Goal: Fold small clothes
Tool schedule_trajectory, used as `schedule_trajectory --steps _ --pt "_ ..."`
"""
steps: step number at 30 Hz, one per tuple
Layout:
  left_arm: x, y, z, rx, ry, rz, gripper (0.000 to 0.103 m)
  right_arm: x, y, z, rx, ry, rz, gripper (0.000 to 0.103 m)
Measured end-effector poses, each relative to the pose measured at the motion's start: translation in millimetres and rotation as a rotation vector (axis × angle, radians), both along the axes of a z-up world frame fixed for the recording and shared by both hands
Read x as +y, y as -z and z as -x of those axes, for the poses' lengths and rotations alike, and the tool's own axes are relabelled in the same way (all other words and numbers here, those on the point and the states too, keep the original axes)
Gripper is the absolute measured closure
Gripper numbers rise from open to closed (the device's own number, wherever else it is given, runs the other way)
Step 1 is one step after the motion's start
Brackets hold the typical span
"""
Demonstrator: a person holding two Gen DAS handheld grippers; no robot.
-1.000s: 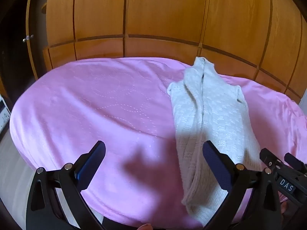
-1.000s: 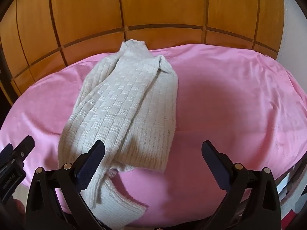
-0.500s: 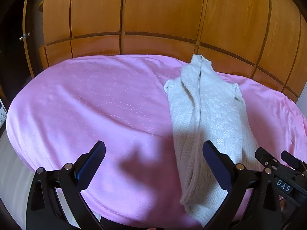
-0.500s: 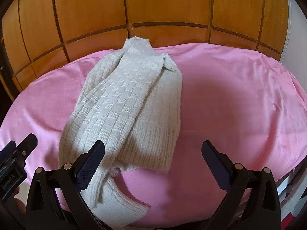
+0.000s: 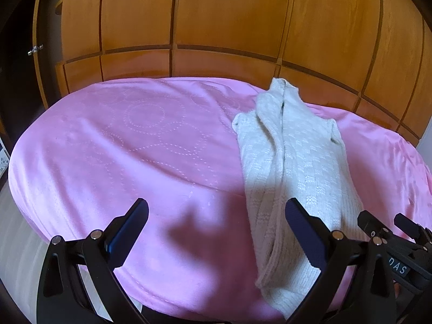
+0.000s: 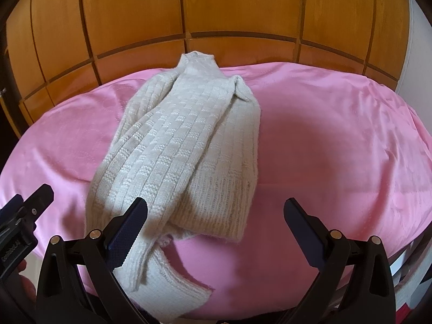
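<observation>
At the centre of the right wrist frame, on the pink bed [image 6: 337, 135], lies a cream knit sweater [image 6: 183, 140], soft, floppy; best pinched at its ribbed hem. Left gripper [image 5: 216, 232] and right gripper [image 6: 216, 232] hover spread, empty.

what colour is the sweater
Cream-white sweater, knitted in a basket-weave check; clearest in the right wrist view.

Cream basketweave-knit sweater [image 6: 183, 145] on pink circle-stitched bedspread [image 5: 135, 145], before orange-brown wood panels [image 6: 216, 8].
</observation>
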State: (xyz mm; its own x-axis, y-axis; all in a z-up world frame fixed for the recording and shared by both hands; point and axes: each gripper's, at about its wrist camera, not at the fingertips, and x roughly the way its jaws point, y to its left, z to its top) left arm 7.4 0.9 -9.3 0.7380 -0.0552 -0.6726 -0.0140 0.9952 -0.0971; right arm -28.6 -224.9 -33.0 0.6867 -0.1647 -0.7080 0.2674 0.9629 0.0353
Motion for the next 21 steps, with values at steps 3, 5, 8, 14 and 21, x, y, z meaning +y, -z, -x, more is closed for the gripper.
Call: schedule_trajectory --steps 3,5,8,14,21 --pt "-0.5 1.2 -2.5 0.008 -0.007 0.002 0.002 -0.1 0.9 -1.0 0.005 -0.004 -0.005 0.003" --pt "-0.3 3.3 -2.7 0.014 -0.010 0.000 0.002 0.5 3.2 -3.9 0.014 -0.009 -0.011 0.003" --pt "0.9 5.5 -5.4 0.023 -0.016 0.001 0.002 1.0 5.8 -8.2 0.029 -0.017 -0.016 0.003" --pt "4.5 8.1 -10.0 0.035 -0.027 0.014 0.002 1.7 9.1 -12.3 0.033 -0.019 -0.017 0.003" --pt "6.2 10.6 -10.1 0.041 -0.010 0.015 0.002 2.1 8.9 -13.1 0.027 -0.036 -0.027 0.003"
